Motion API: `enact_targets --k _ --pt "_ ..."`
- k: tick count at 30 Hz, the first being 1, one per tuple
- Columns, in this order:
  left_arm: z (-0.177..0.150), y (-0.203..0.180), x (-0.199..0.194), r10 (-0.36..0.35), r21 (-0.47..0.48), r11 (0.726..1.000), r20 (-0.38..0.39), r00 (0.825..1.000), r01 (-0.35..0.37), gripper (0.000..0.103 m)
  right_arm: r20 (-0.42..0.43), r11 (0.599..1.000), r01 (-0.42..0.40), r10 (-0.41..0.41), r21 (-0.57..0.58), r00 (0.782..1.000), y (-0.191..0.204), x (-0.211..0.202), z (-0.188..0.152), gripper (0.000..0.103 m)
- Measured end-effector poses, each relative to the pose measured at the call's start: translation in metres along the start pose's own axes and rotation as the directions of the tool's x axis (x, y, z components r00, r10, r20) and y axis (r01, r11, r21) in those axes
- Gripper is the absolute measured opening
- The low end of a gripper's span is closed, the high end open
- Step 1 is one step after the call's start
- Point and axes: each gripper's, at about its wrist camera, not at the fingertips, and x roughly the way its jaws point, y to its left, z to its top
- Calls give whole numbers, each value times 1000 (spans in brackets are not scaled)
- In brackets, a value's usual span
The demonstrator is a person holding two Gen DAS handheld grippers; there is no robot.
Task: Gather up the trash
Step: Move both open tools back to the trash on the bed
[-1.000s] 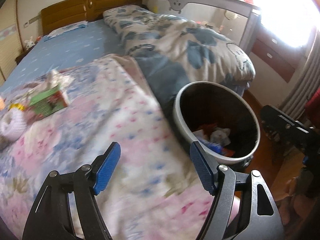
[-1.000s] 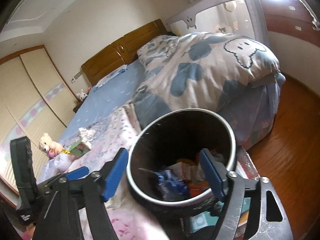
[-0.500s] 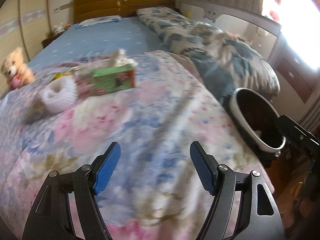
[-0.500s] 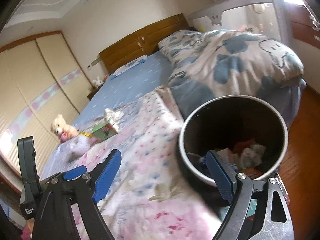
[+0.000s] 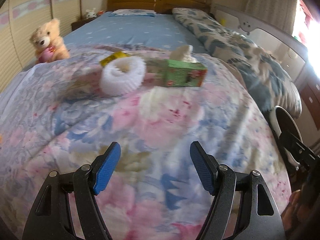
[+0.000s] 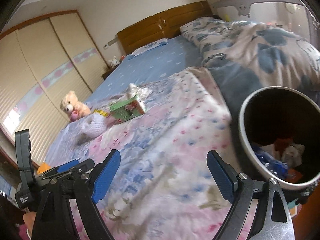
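A white foam net sleeve (image 5: 122, 76) lies on the floral blanket, with a yellow wrapper (image 5: 115, 57) just behind it; both also show in the right wrist view, the sleeve (image 6: 94, 127) and the wrapper (image 6: 100, 112). My left gripper (image 5: 155, 168) is open and empty, low over the blanket, well short of them. My right gripper (image 6: 164, 174) is open and empty. The dark trash bin (image 6: 280, 140) with a pale rim stands at the bed's right side, holding several scraps; only its rim (image 5: 288, 120) shows in the left wrist view.
A green tissue box (image 5: 184, 75) sits to the right of the sleeve. A teddy bear (image 5: 49, 41) sits at the left edge of the bed. A rumpled blue-and-white duvet (image 6: 250, 50) lies along the right. A wooden headboard (image 5: 158, 0) is behind.
Both views have swung left, away from the bin and toward the items on the blanket. The sleeve, wrapper and tissue box now stand nearer and more central. Both grippers stay open.
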Motion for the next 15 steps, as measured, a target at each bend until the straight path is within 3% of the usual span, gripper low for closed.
enact_targets --k 15 --pt "36 60 23 70 -74 995 -1 998 -69 77 -99 993 -75 65 -97 993 55 78 23 89"
